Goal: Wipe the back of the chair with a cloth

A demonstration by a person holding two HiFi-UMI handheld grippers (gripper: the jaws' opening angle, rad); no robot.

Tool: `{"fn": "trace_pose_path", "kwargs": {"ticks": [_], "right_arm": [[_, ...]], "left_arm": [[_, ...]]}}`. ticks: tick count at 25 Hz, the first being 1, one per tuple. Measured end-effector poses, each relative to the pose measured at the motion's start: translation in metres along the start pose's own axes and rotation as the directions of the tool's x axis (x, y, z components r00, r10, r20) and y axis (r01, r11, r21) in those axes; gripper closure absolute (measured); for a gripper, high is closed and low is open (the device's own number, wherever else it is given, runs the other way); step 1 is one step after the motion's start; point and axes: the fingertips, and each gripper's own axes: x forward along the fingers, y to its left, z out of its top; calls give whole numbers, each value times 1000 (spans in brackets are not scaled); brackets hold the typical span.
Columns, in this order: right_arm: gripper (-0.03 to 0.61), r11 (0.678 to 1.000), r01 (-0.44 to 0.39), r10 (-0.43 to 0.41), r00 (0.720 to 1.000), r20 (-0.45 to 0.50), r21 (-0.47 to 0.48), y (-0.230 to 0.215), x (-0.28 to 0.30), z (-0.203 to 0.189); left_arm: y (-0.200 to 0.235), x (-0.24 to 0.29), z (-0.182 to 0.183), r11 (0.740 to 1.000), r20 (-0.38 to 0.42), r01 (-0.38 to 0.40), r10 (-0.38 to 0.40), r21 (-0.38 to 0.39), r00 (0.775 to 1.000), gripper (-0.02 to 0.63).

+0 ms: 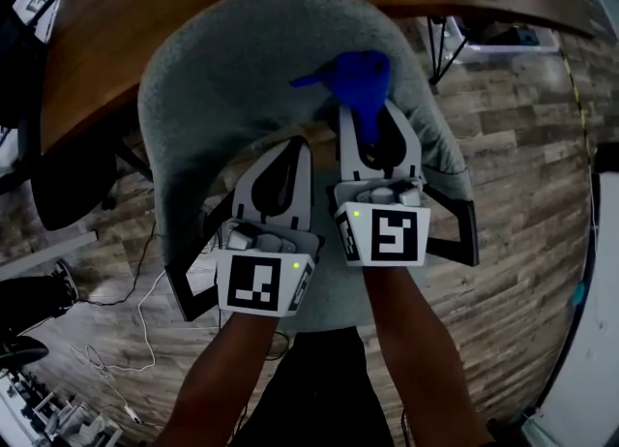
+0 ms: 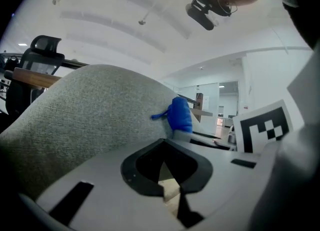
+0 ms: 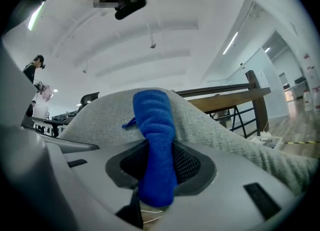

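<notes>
A grey-brown wood-plank floor (image 1: 522,164) lay beneath a curved dark brown wooden table (image 1: 193,0) on thin black metal legs (image 1: 434,53), with a thin white cable (image 1: 141,313) trailing across the boards. Overhead, a white ceiling (image 3: 165,20) carried a long light strip (image 3: 231,42). A black high-backed office chair (image 2: 44,50) stood near the table's edge.

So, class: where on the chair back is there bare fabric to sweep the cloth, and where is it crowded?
Bare: left sweep of the chair back, bordered by the table edge and the left gripper. Crowded: centre-right, where the right gripper pinches the cloth.
</notes>
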Motion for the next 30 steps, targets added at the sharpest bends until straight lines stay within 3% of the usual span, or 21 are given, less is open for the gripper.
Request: {"fn": "trace_pose_path", "kwargs": {"ticks": [10,13,16,22,30], "right_arm": [[455,994,110,-109,994,-19,24,-43,-35,6],[456,993,110,-111,994,-12,-43,-51,-47,15],[456,990,47,-44,999,29,-134,-33,-48,31],[456,989,-103,106,994,20,-103,27,-37,26],[454,930,-364,360,930,-71,-57,132,-32,-16]], "left_arm": [[-36,1,-6,997,-23,73,-73,-2,997,611],[-44,-4,-9,997,-29,82,-83,-4,996,611],[-39,-11,-10,999,-28,52,-53,-16,998,612],[3,-40,-17,995,-43,-93,92,-37,995,612],[63,-99,-34,950,-62,-299,294,-96,954,611]]}}
